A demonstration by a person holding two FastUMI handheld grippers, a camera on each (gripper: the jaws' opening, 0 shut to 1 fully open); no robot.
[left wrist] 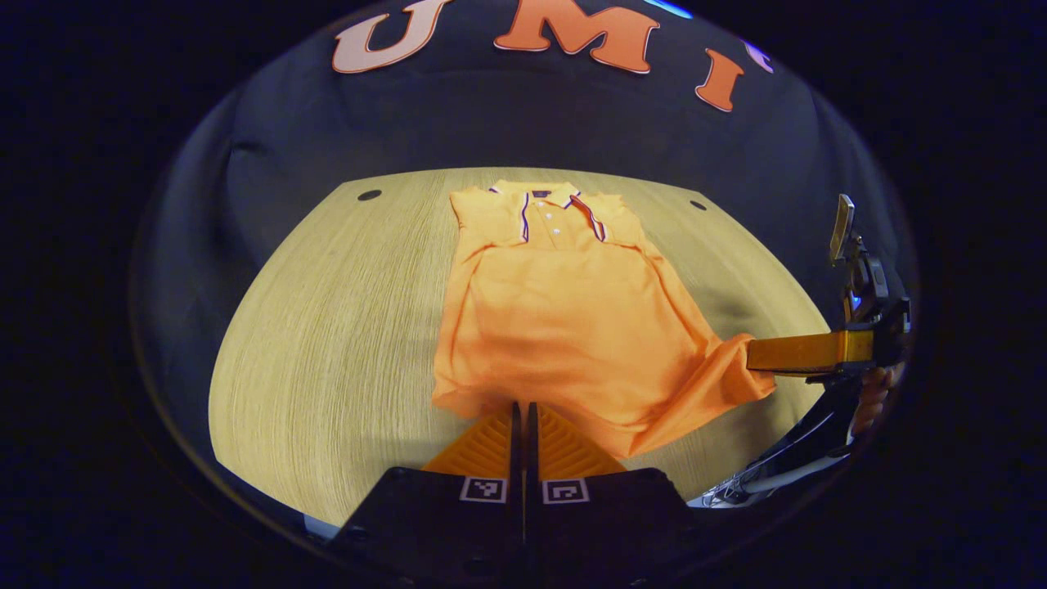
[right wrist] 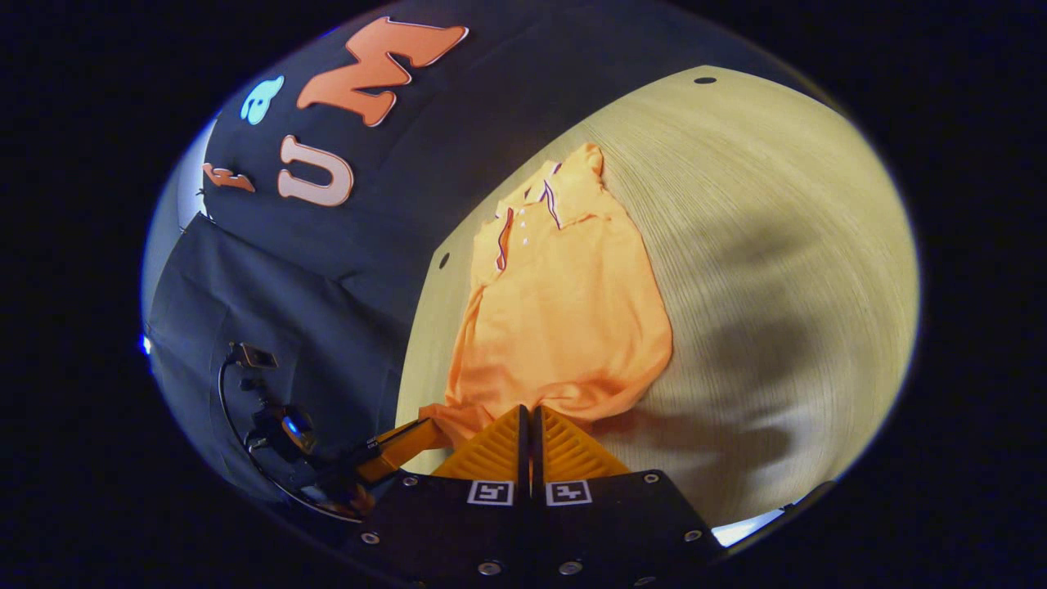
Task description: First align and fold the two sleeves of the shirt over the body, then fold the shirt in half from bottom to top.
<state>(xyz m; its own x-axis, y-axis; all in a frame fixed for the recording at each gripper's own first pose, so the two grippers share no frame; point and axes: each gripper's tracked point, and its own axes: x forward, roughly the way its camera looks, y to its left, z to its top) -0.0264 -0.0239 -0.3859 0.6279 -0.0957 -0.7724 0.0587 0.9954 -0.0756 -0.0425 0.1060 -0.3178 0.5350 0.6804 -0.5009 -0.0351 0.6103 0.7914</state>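
Note:
An orange polo shirt (left wrist: 564,327) lies face up on the wooden table (left wrist: 327,327), collar (left wrist: 544,196) at the far side, both sleeves folded in over the body. My left gripper (left wrist: 523,406) is shut on the near hem at the shirt's left bottom corner. My right gripper (left wrist: 751,360) is shut on the right bottom corner, which is pulled out and lifted a little off the table. In the right gripper view the shirt (right wrist: 564,319) runs away from my right gripper (right wrist: 527,409), whose fingers pinch the hem, and the left gripper (right wrist: 425,428) holds the other corner.
Two small dark holes (left wrist: 369,195) (left wrist: 698,205) mark the table's far corners. Black cloth walls the booth behind the table. A hand (left wrist: 871,401) holds the right gripper past the table's right edge, with cables (left wrist: 769,483) below it. Bare tabletop (right wrist: 777,245) lies either side of the shirt.

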